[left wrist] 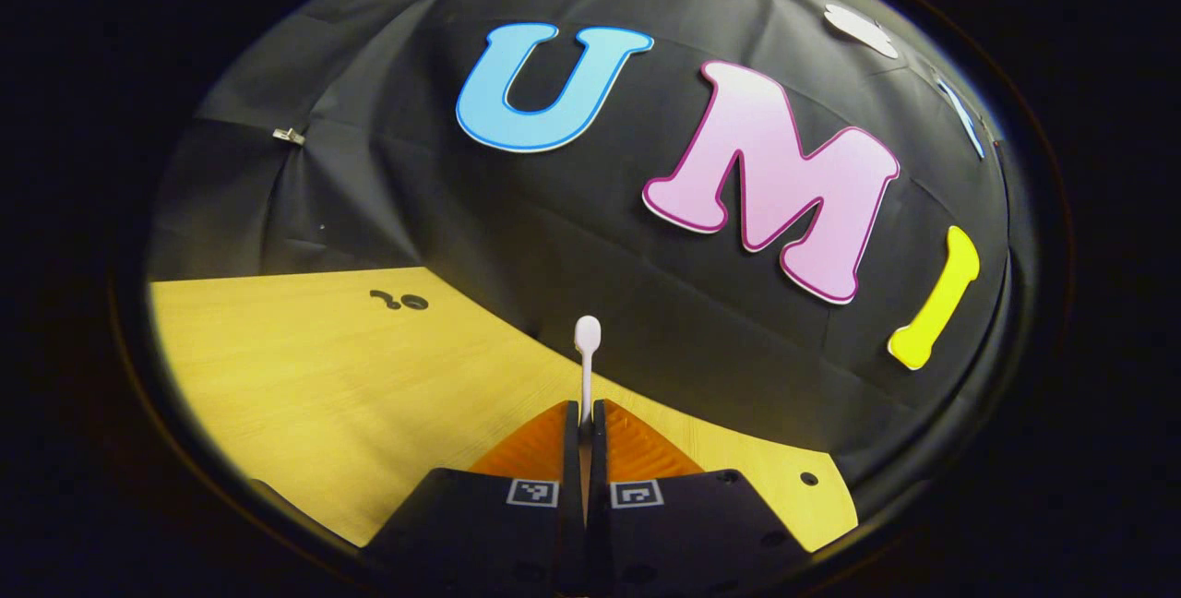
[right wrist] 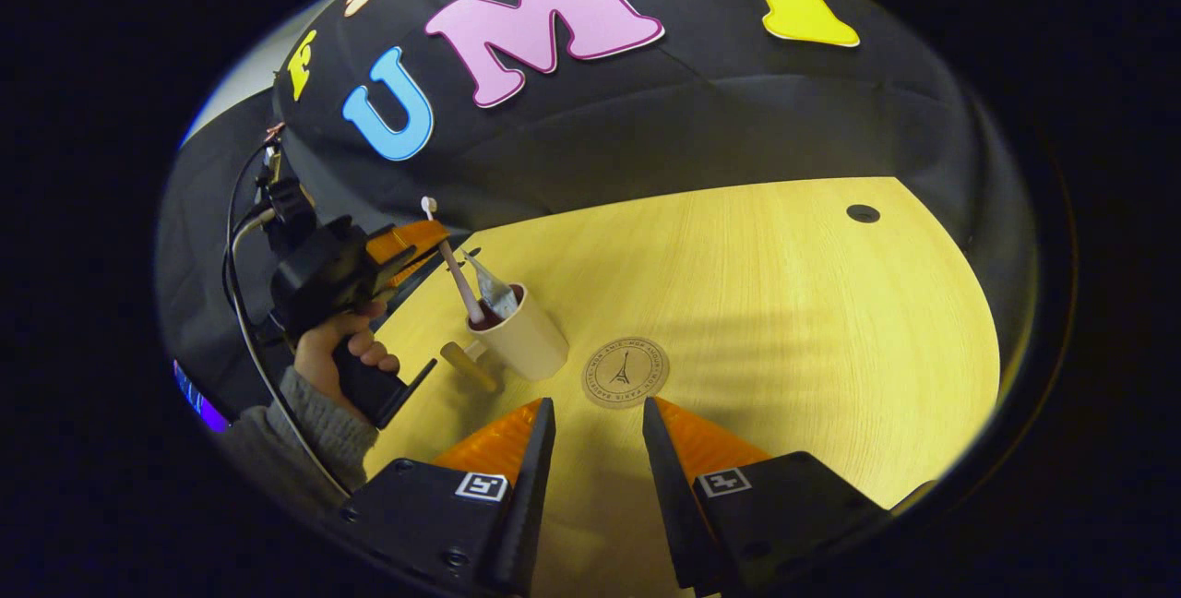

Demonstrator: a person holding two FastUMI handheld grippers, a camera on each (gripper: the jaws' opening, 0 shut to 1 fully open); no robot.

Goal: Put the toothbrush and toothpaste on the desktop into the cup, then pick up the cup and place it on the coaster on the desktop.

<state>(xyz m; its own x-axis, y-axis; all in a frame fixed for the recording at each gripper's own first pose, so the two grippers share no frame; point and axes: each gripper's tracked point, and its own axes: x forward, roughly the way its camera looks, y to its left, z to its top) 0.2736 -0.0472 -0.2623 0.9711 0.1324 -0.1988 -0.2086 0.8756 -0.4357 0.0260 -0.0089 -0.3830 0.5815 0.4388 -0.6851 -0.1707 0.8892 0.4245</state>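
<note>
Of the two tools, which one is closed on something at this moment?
The left tool: both fingers pinch the toothbrush handle, its lower end in the cup. The right tool hangs open above the table.

Black housings were seen on the right gripper (right wrist: 595, 423) and left gripper (left wrist: 585, 413), each carrying square fiducial tags, screws visible. Cables trailed behind; a grey knit sleeve (right wrist: 323, 418) was worn.

Wooden desktop (right wrist: 784, 303) (cup (right wrist: 528, 340), coaster (right wrist: 626, 372))

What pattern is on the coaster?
A tower drawing ringed by lettering, on the coaster; right gripper view shows it best.
</note>
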